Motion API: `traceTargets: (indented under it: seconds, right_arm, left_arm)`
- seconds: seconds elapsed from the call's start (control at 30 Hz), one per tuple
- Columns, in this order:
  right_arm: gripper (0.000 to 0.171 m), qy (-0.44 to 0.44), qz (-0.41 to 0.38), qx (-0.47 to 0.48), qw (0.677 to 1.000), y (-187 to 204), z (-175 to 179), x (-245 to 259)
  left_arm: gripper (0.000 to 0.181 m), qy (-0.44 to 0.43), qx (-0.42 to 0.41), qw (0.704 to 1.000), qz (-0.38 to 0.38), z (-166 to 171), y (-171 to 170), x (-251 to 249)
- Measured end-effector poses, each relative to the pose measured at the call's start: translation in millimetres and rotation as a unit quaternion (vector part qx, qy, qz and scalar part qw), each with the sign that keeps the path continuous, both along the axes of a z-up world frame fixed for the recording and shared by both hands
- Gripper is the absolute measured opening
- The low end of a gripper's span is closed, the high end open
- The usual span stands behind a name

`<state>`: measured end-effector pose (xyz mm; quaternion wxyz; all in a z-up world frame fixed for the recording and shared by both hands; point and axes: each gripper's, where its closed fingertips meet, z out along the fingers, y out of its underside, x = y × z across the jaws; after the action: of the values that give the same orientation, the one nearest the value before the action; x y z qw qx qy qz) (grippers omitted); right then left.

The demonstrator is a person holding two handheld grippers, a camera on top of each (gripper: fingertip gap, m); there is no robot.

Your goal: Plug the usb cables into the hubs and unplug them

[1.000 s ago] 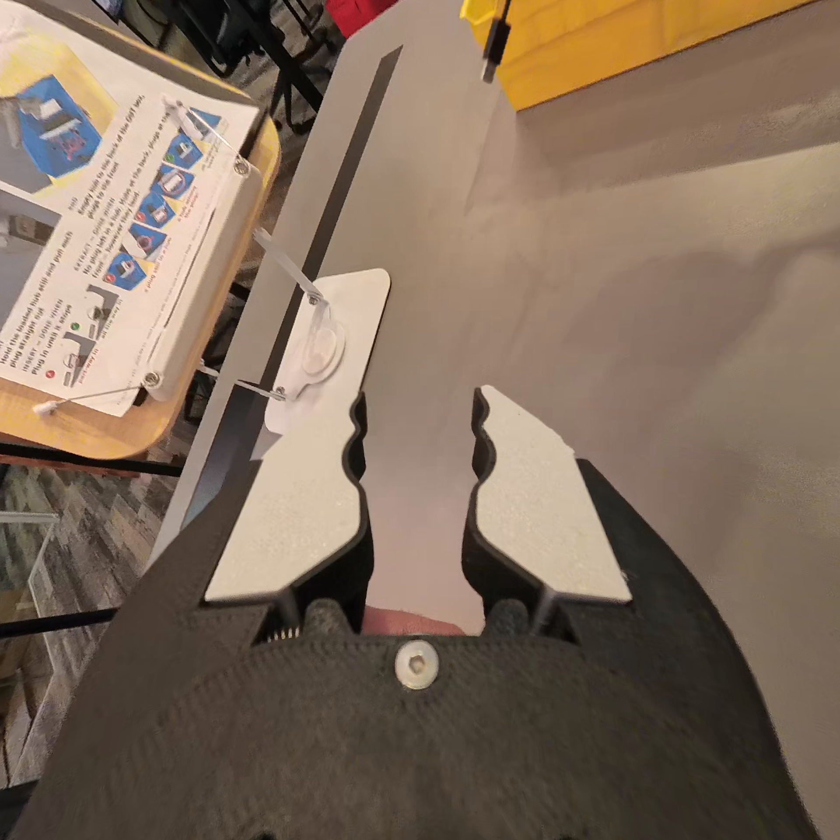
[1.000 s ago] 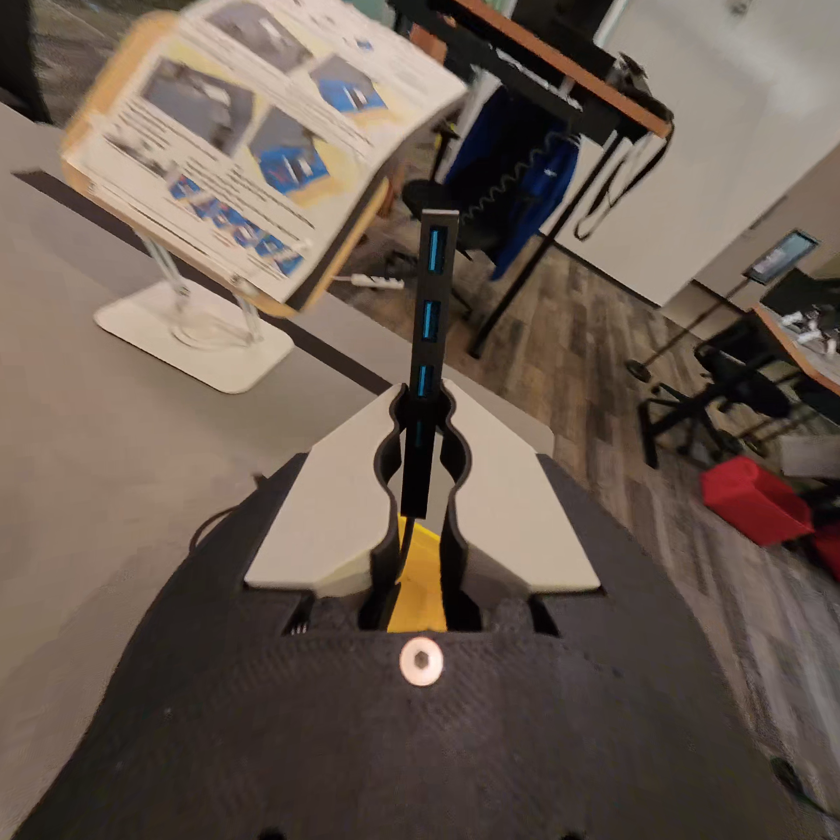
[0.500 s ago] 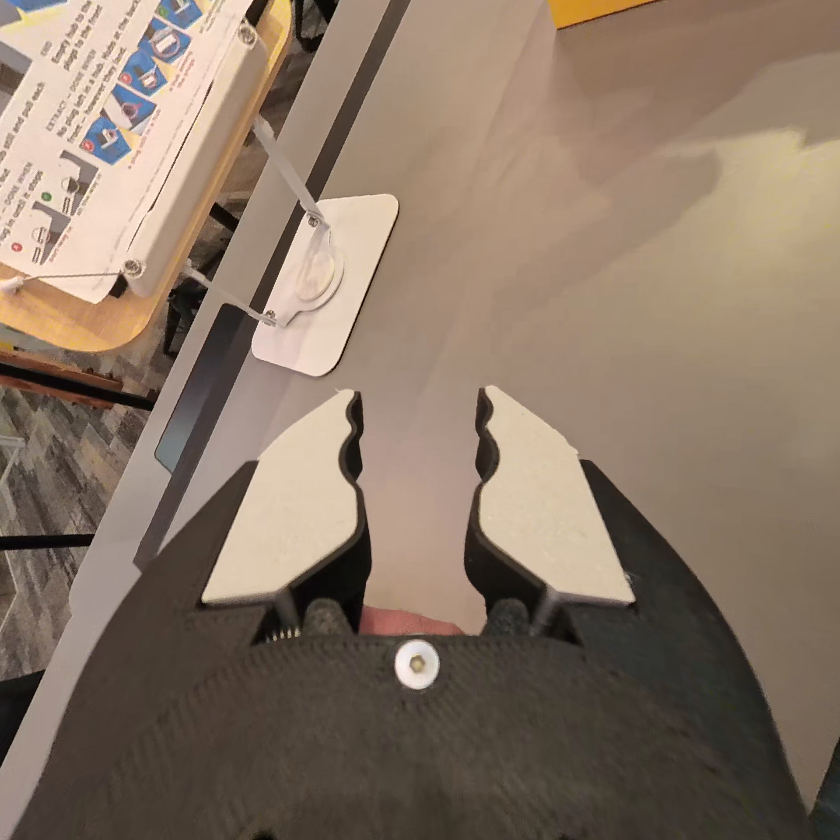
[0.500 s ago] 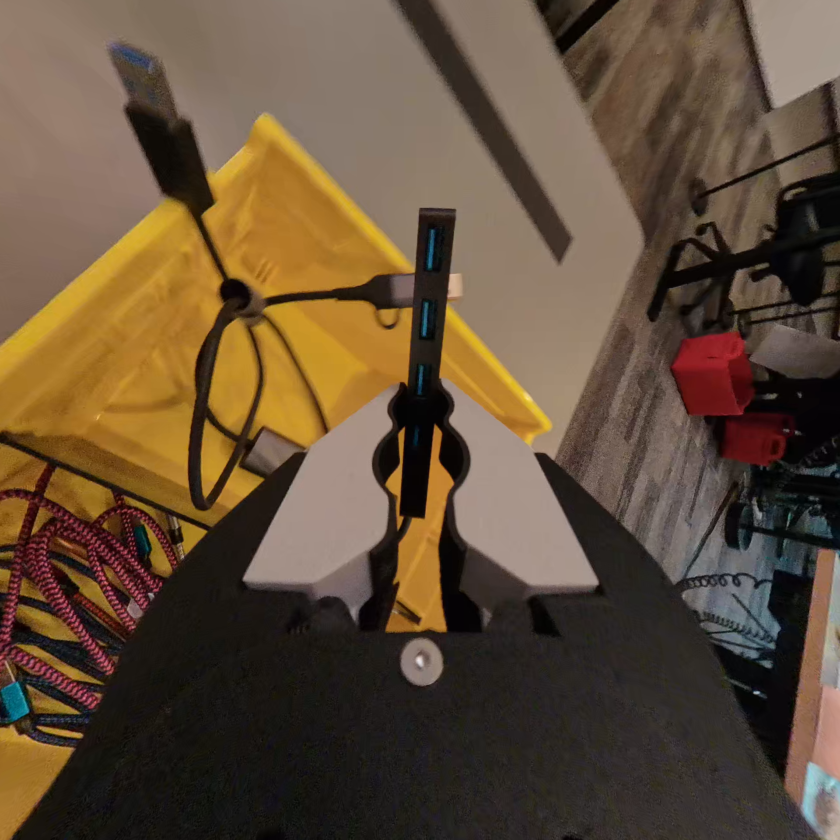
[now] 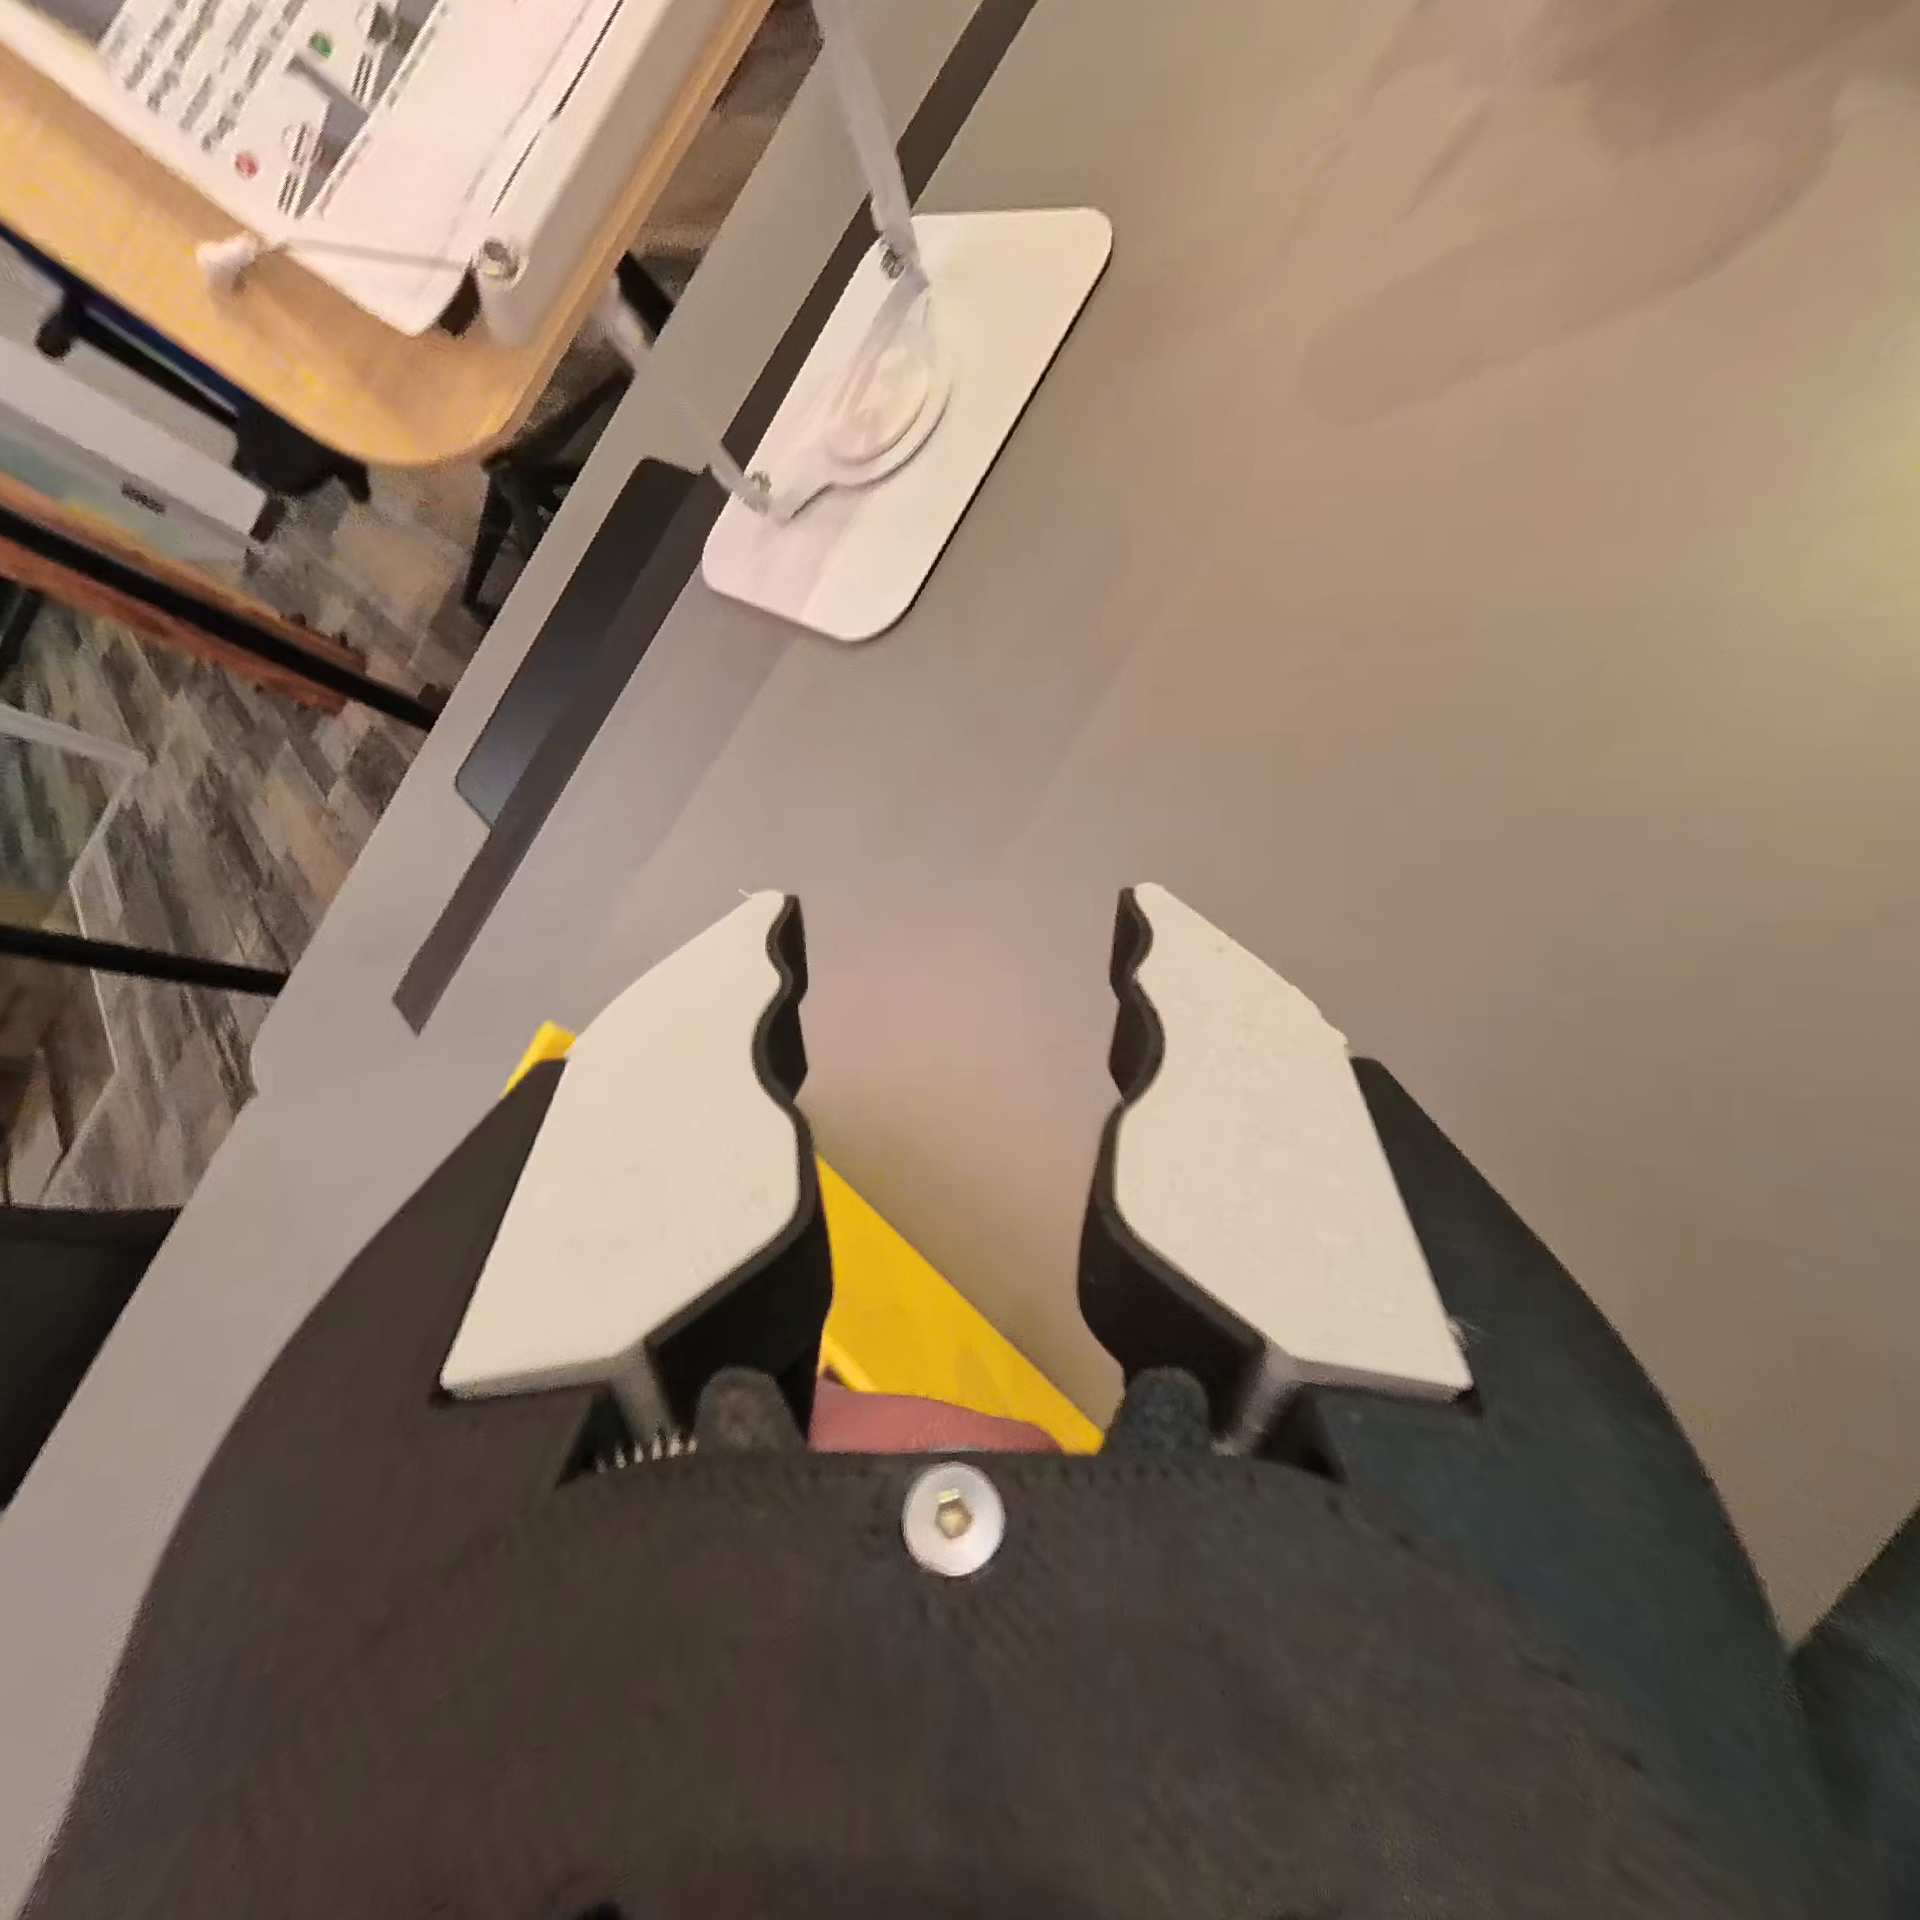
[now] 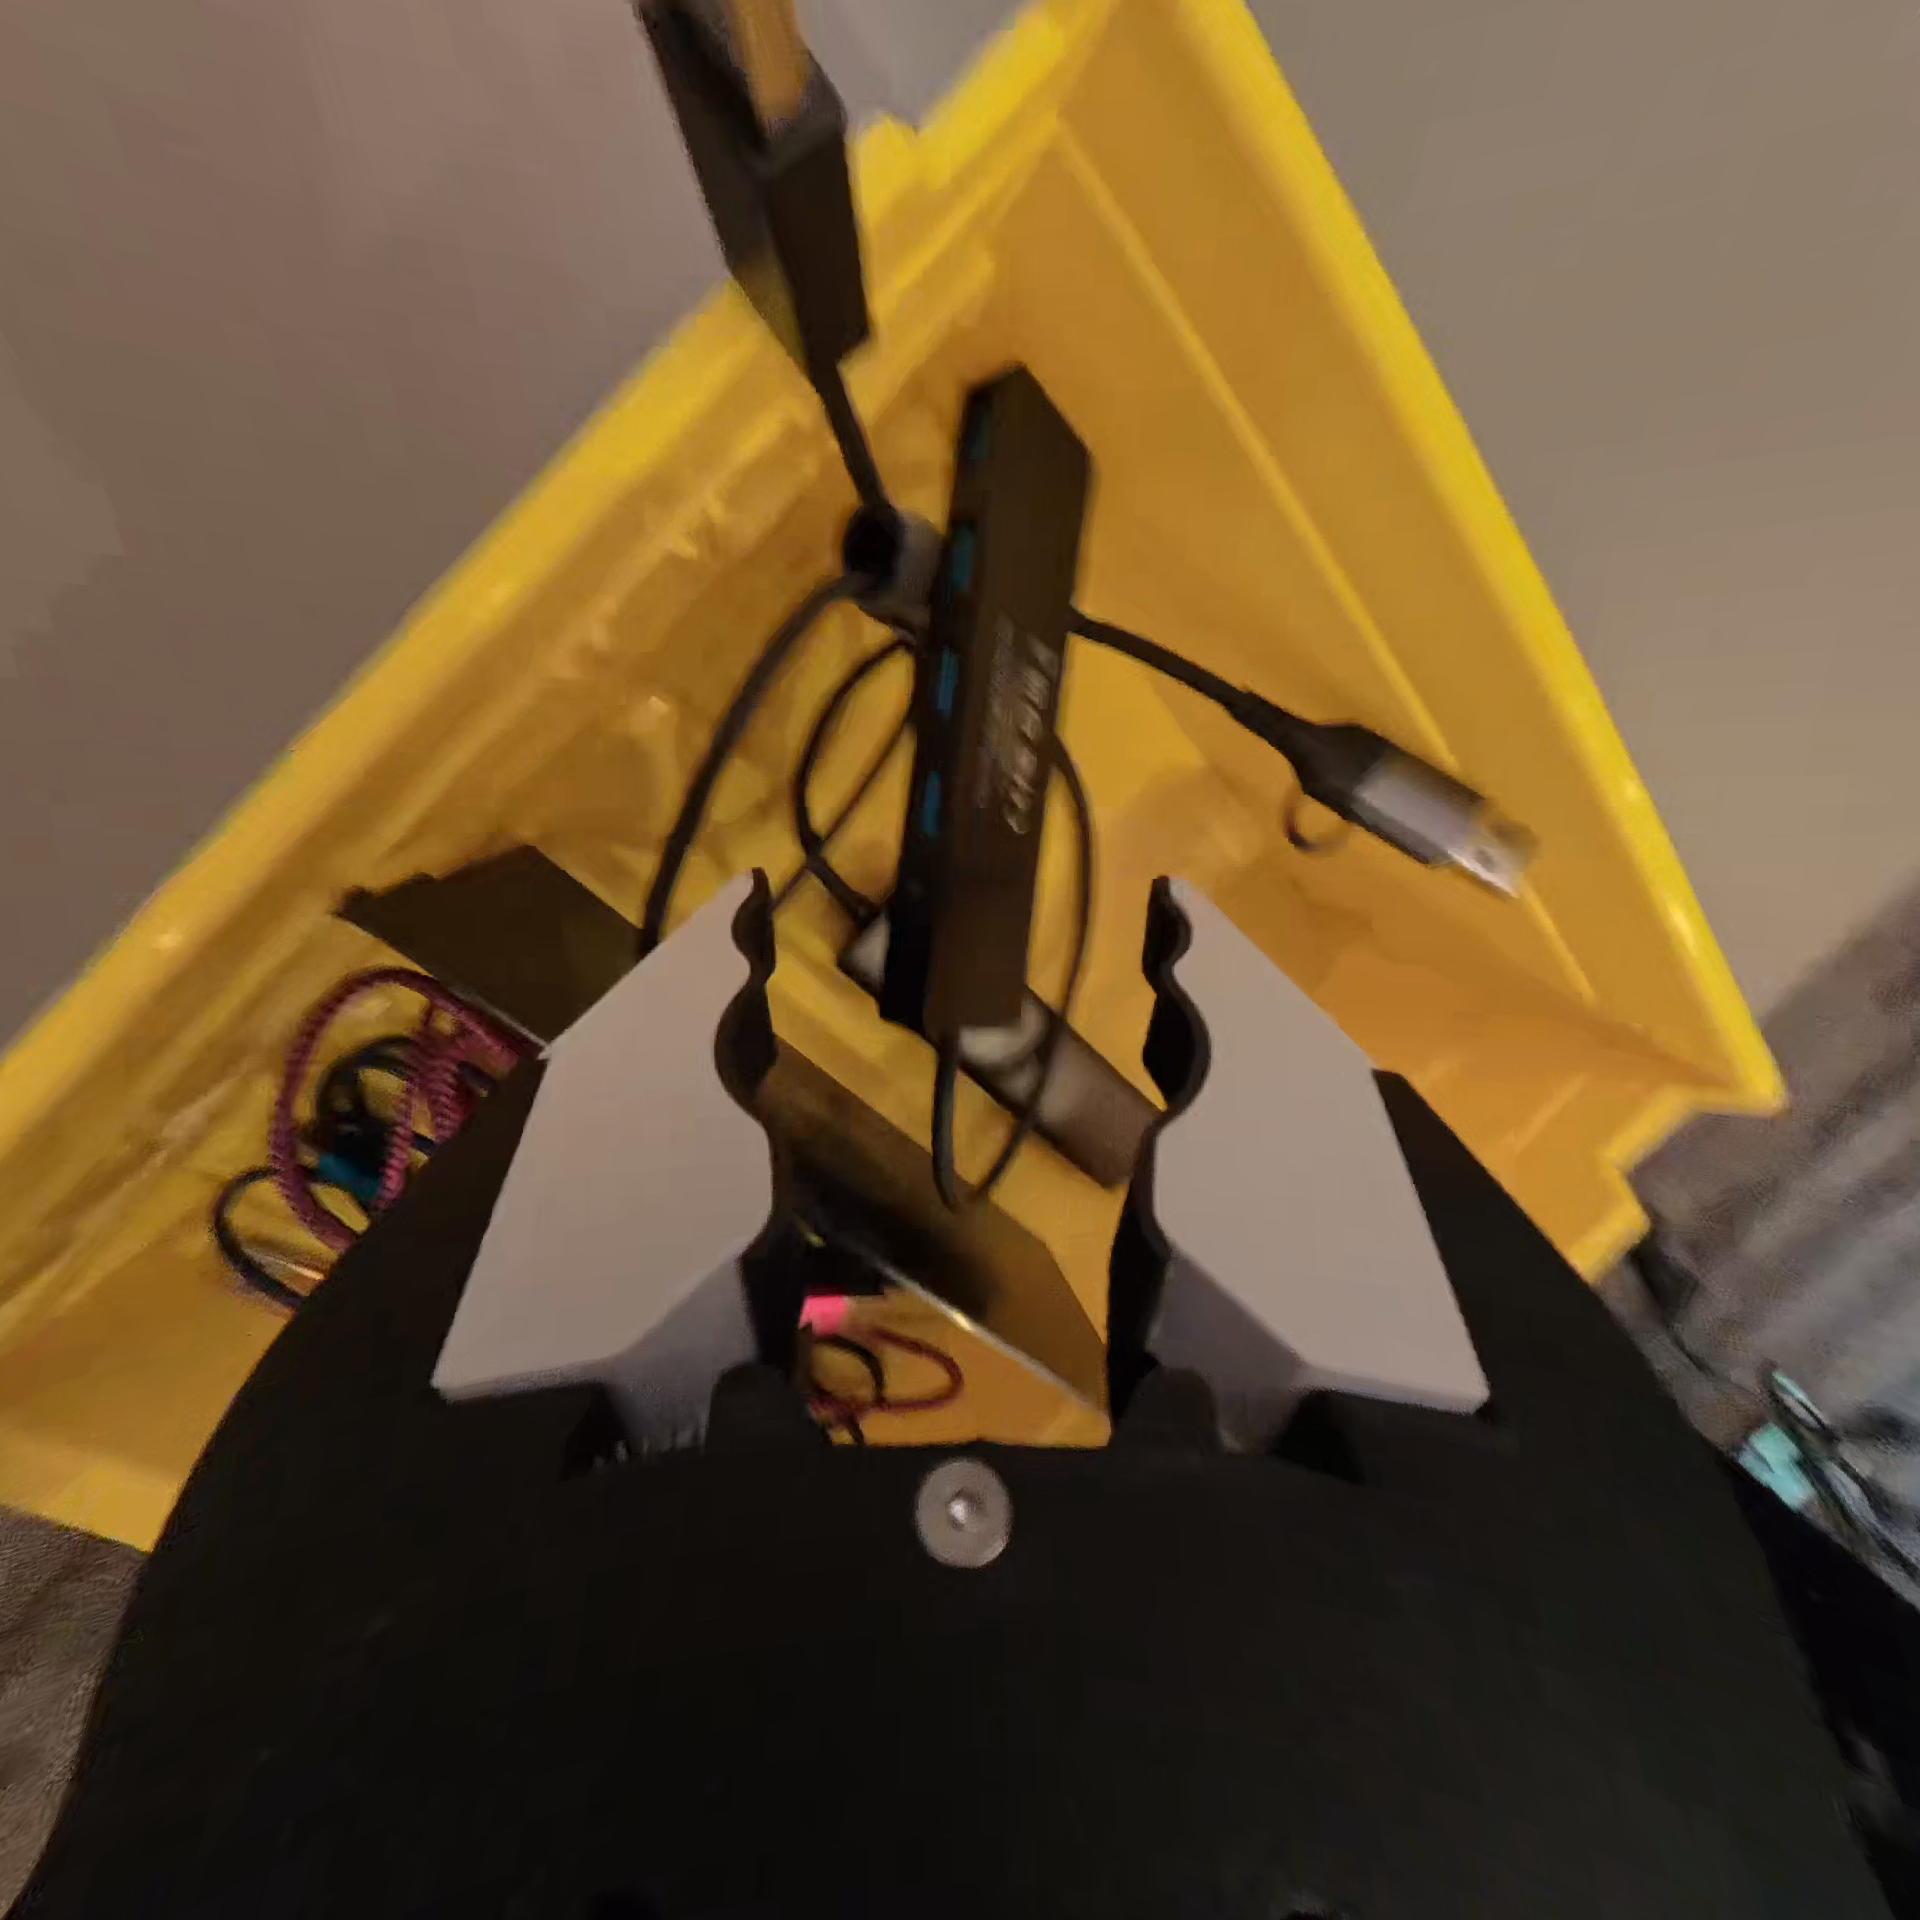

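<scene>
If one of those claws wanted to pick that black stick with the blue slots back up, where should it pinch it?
Probably across the USB hub's long flat sides, near its lower end, coming straight down into the yellow bin with the right gripper. The bar is slim, and its upper part is tangled in cable.

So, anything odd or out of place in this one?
Yes. The right tongs are open, and the black hub sits tilted and blurred over the yellow bin, seemingly mid-drop, with cables dangling around it. The left tongs are open and empty.
</scene>
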<state>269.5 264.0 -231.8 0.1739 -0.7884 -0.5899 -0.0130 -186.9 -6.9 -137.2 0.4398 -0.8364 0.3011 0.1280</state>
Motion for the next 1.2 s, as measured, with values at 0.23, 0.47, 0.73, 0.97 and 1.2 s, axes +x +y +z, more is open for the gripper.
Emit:
traceTargets:
  seconds: [0.23, 0.47, 0.73, 0.97, 1.2]
  right_arm:
    - [0.082, 0.021, -0.048, 0.098, 0.994, 8, 45, 15]
    - [0.074, 0.105, -0.092, 0.154, 0.978, -26, 97, 4]
    - [0.071, 0.157, -0.075, 0.198, 0.965, -78, 127, -13]
    - [0.071, 0.164, -0.069, 0.219, 0.959, -104, 112, 5]
    - [0.071, 0.176, -0.08, 0.213, 0.958, -113, 93, 33]
  left_arm:
    - [0.06, -0.028, 0.017, 0.997, 0.071, 6, -36, -42]
    - [0.062, -0.054, 0.057, 0.989, 0.127, 6, -62, -64]
    - [0.063, -0.079, 0.081, 0.981, 0.157, -15, -108, -57]
    - [0.065, -0.065, 0.076, 0.978, 0.184, -23, -167, -54]
    - [0.067, -0.059, 0.08, 0.967, 0.233, -25, -201, -70]
